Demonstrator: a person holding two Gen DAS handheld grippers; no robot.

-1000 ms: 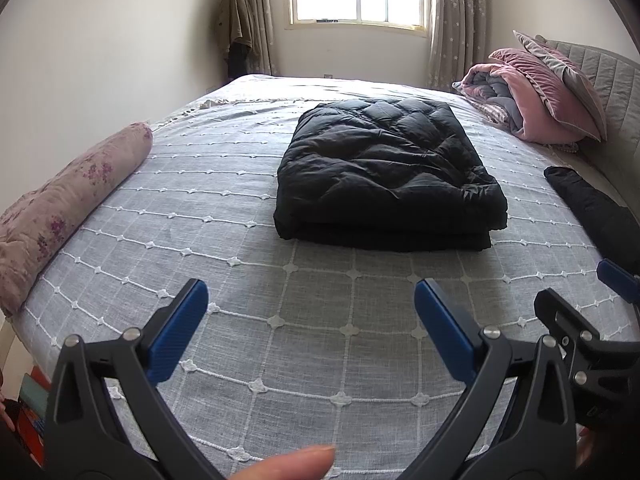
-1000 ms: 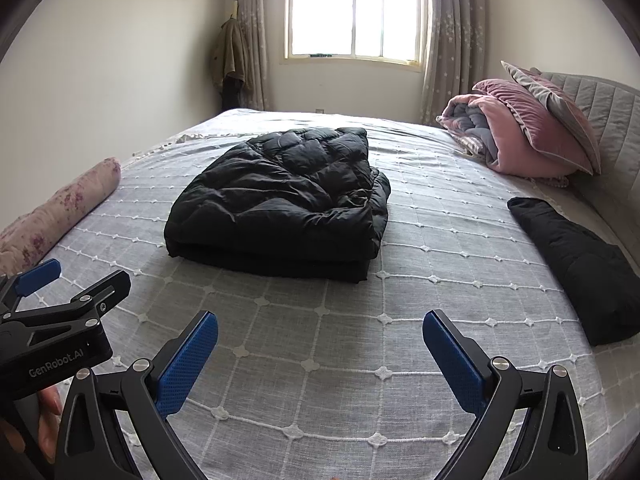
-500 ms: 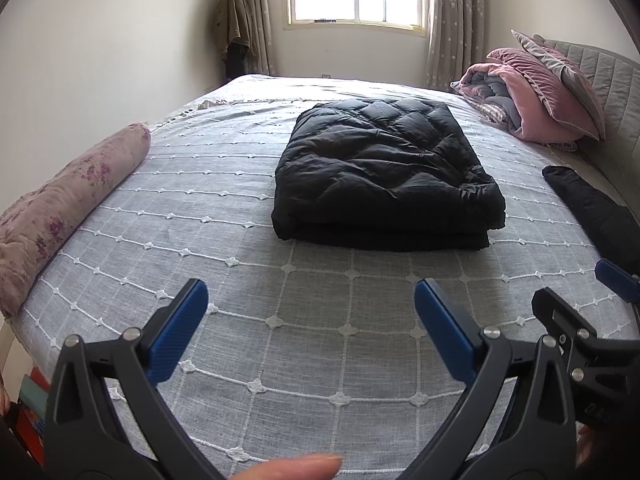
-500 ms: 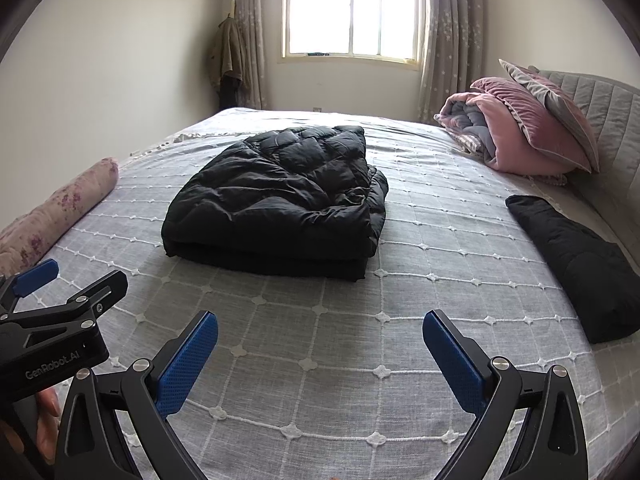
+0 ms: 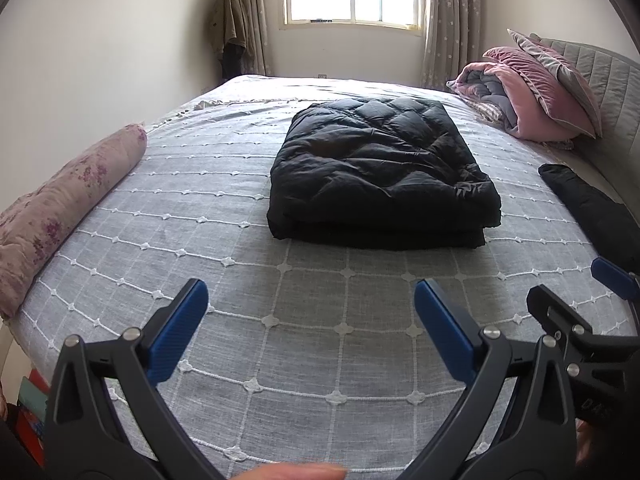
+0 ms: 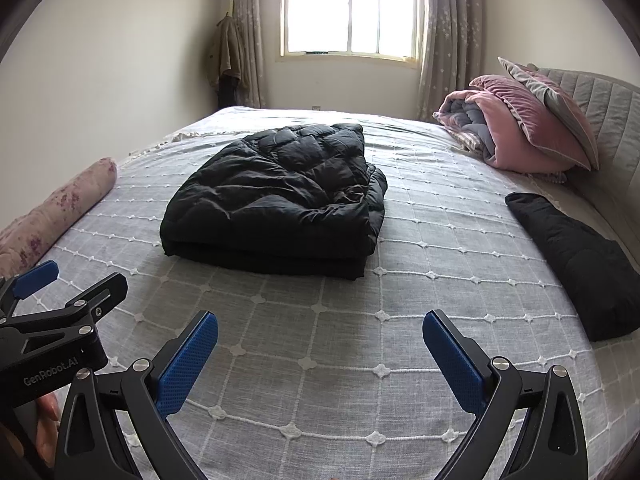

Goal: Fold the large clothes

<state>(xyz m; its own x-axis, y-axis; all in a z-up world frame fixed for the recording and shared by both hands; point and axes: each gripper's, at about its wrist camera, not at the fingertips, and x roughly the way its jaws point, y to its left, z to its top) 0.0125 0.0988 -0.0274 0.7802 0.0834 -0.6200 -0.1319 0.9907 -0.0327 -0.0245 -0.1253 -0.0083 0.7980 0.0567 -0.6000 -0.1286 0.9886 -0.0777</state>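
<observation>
With both sets of jaws spread wide and nothing between them, the left gripper (image 5: 308,308) and the right gripper (image 6: 320,340) hang side by side over the near part of the bed (image 5: 280,300), apart from any cloth; each shows at the edge of the other's view. That idle, parted stance fits a moment when no grasp is needed, and I judge it so because the black puffer jacket (image 5: 380,176) already lies as a compact stacked rectangle near the middle of the grey gridded bedspread, well ahead of the blue pads (image 6: 188,364). Its layered edge faces the grippers, which suggests the folding of this piece is done or nearly so. Off to the right, near the headboard (image 6: 600,120), a second black garment (image 6: 576,256) lies in a loose long heap; whether it is next in line cannot be told. Beyond it, pink bedding (image 6: 516,128) is piled against the headboard, and a floral bolster (image 5: 60,204) lines the left edge, both clear of the working area.
</observation>
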